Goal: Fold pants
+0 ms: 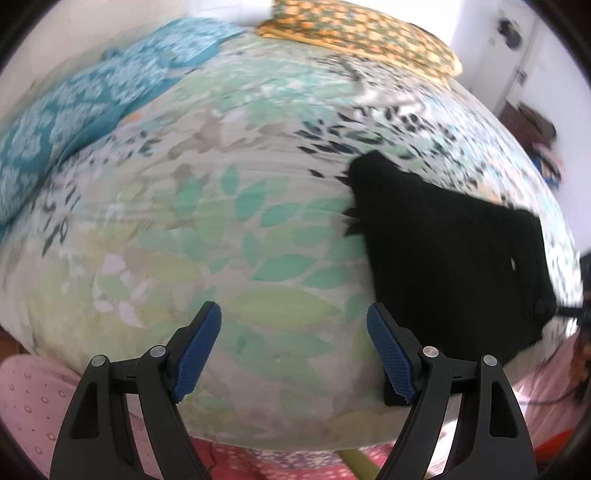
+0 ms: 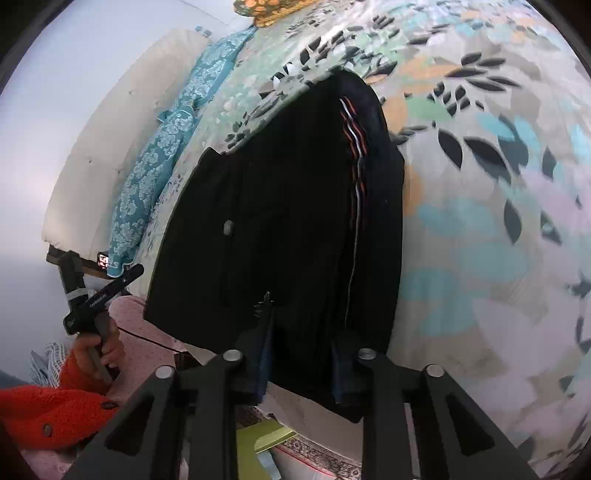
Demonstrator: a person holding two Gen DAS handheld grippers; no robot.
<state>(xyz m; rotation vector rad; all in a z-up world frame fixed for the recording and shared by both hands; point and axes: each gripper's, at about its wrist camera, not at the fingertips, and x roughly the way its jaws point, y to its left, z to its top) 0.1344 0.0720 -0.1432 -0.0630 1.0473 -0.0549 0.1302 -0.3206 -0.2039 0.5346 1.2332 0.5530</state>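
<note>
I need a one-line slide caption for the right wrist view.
Right gripper over folded black pants on a leaf-print bedspread.

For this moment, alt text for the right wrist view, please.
Black pants with a red-and-white side stripe lie folded on a leaf-print bedspread, their near edge between the right gripper jaws. At left, a hand in an orange sleeve holds the left gripper.

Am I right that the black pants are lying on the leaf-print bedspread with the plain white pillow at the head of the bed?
Not quite: the pillow is orange-yellow with a floral print, not plain white, as the left wrist view shows. The rest holds: the black pants do lie on the leaf-print bedspread.
</note>
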